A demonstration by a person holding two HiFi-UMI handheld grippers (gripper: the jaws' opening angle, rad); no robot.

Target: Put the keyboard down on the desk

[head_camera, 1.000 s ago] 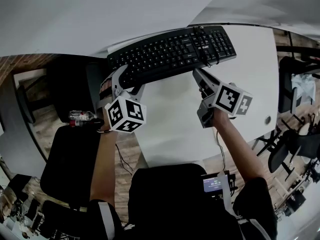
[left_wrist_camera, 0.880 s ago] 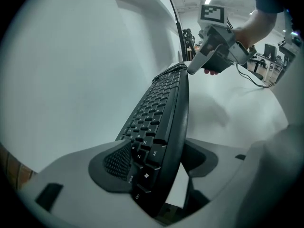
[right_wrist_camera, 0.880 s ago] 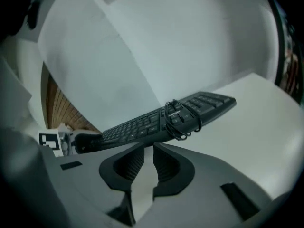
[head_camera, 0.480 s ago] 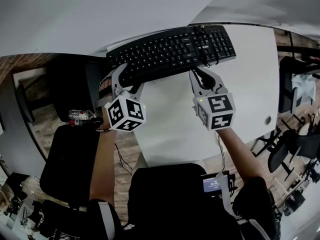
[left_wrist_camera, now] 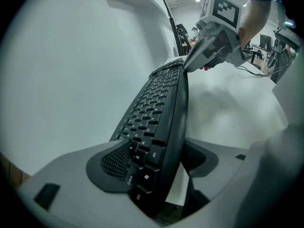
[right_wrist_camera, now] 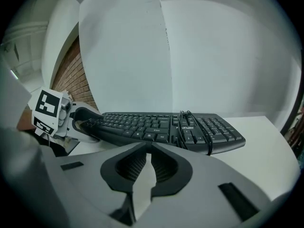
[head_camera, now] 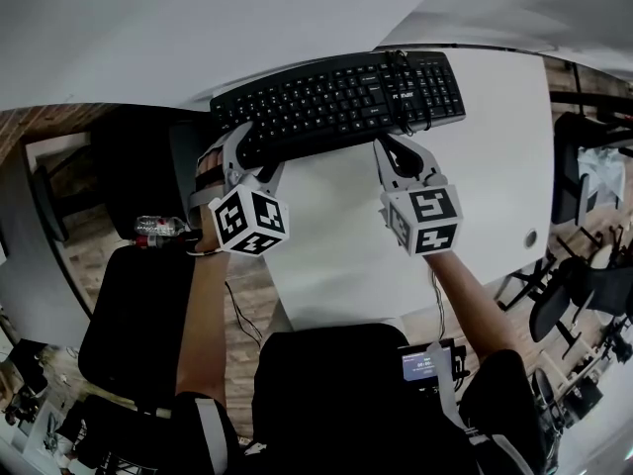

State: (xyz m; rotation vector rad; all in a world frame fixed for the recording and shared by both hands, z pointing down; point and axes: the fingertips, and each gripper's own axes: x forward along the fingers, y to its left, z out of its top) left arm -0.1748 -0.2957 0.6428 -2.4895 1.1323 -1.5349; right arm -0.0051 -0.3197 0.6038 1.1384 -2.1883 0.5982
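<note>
A black keyboard (head_camera: 341,102) with its cable (head_camera: 404,97) wound round it lies along the far side of the white desk (head_camera: 336,255), its left end past the desk's left edge. My left gripper (head_camera: 247,151) is shut on that left end; in the left gripper view the pads (left_wrist_camera: 111,160) clamp the keyboard (left_wrist_camera: 156,108) near its bottom key row. My right gripper (head_camera: 401,151) sits just in front of the keyboard's right half, apart from it. Its jaws have just been closing and now stand shut (right_wrist_camera: 152,148) with nothing between them.
A black chair (head_camera: 129,334) and a water bottle (head_camera: 158,231) are left of the desk. A round cable hole (head_camera: 529,237) sits near the desk's right edge. More office chairs (head_camera: 584,285) stand to the right. A white wall rises behind the desk.
The right gripper has rolled so its marker cube faces up, and its jaws have drawn together. The keyboard and the left gripper have stayed in place.
</note>
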